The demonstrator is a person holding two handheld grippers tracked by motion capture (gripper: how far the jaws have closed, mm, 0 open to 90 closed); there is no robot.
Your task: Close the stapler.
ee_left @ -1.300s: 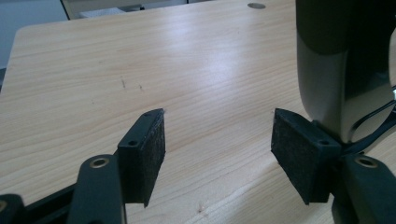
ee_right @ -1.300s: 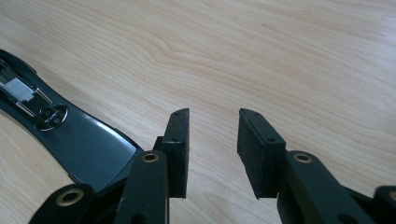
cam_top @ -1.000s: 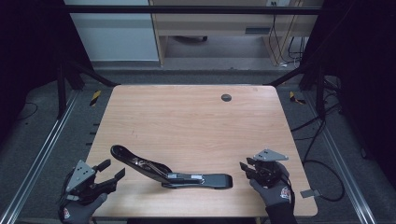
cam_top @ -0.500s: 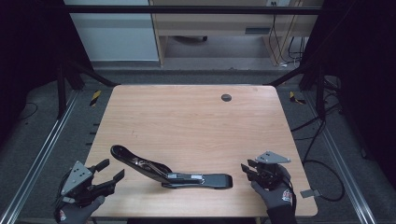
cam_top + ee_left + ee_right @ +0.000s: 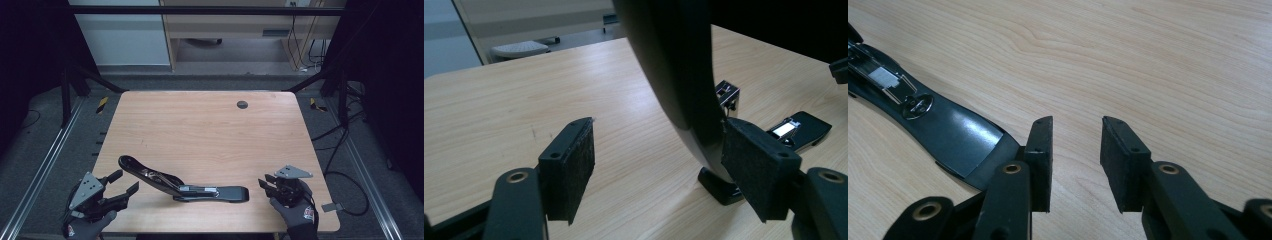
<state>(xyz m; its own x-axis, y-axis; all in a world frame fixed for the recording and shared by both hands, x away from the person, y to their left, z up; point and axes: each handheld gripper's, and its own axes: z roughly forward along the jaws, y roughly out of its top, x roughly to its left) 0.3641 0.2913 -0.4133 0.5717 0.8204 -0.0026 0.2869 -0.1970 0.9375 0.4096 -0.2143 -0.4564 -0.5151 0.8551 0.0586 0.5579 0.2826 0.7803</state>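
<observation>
High view: black stapler (image 5: 185, 184) opened flat on wooden table (image 5: 210, 130), near front edge, between left gripper (image 5: 121, 183) and right gripper (image 5: 263, 182).

Left gripper view: jaws spread, just been opening; raised stapler arm (image 5: 674, 65) between pads (image 5: 569, 165), unpinched.

Right gripper view: jaws part-open, just been closing on nothing; stapler base (image 5: 933, 125) just beside.
</observation>
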